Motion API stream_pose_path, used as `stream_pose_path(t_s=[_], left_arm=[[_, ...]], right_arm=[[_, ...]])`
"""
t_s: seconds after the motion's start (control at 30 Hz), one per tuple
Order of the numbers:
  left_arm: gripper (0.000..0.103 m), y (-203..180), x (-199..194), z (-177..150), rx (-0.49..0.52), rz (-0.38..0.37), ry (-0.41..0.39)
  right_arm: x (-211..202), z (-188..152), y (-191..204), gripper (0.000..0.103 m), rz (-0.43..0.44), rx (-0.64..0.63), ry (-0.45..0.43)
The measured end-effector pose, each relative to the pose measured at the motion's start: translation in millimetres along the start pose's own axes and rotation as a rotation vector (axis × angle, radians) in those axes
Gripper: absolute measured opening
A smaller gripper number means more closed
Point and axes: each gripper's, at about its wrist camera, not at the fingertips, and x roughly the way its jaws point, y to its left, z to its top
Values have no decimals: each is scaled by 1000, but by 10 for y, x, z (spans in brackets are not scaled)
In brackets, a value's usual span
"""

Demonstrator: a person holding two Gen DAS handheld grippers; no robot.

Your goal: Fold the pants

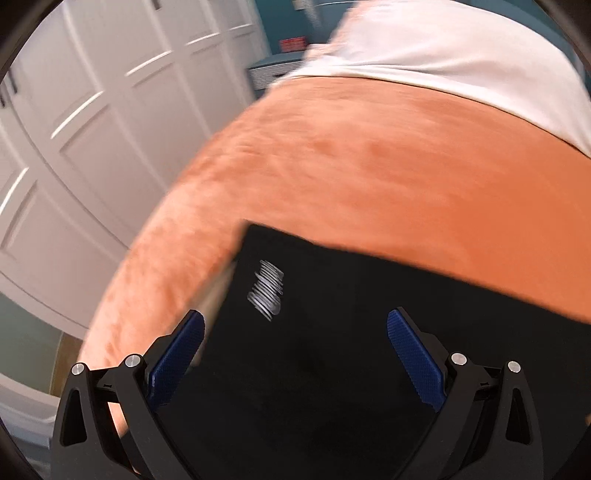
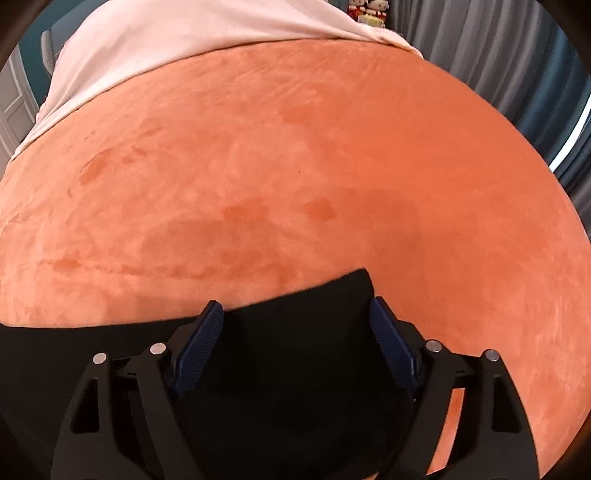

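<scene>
Black pants point(image 1: 332, 332) with a white printed logo point(image 1: 267, 291) lie on an orange plush bedspread point(image 1: 369, 166). My left gripper point(image 1: 295, 321) is open, its blue pads point(image 1: 177, 354) spread wide over the pants' left corner. In the right wrist view the pants point(image 2: 295, 350) show as a black edge with a raised corner. My right gripper point(image 2: 295, 314) is open, its pads point(image 2: 388, 332) on either side of that corner. The left view is blurred by motion.
A pale pink sheet point(image 2: 166, 33) covers the far end of the bed. White panelled wardrobe doors point(image 1: 92, 129) stand to the left. Grey curtains point(image 2: 517, 55) hang at the right. Plush toys point(image 2: 369, 11) sit beyond the bed.
</scene>
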Motion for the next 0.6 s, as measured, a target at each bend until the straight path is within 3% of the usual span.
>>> stream_pose_path(t_s=[0.03, 0.1, 0.17, 0.23, 0.27, 0.33, 0.37, 0.4, 0.47, 0.6], left_arm=[[97, 157, 165, 151, -20, 37, 4], [97, 308, 370, 310, -32, 32, 23], [97, 395, 619, 452, -39, -23, 73], [95, 388, 809, 538, -41, -50, 95], [88, 349, 881, 555, -30, -65, 113], [49, 267, 1022, 552, -5, -98, 175], [10, 243, 1081, 549, -7, -105, 200], [0, 240, 1122, 545, -15, -122, 224], [0, 274, 1027, 548, -43, -168, 200], [0, 466, 471, 602, -65, -197, 48]], right_arm=[[12, 13, 2, 74, 0, -2, -1], [12, 10, 8, 65, -7, -8, -11], [-9, 0, 15, 40, -6, -13, -15], [-56, -11, 14, 22, -1, -8, -16], [-91, -17, 22, 19, 18, -2, -16], [-146, -40, 63, 17, 7, -12, -25], [-190, -51, 92, 17, 4, -19, -31], [-221, -54, 115, 17, 1, -21, -37], [-326, -67, 131, 17, 6, -8, -56], [-646, -71, 112, 17, 48, 21, -111]])
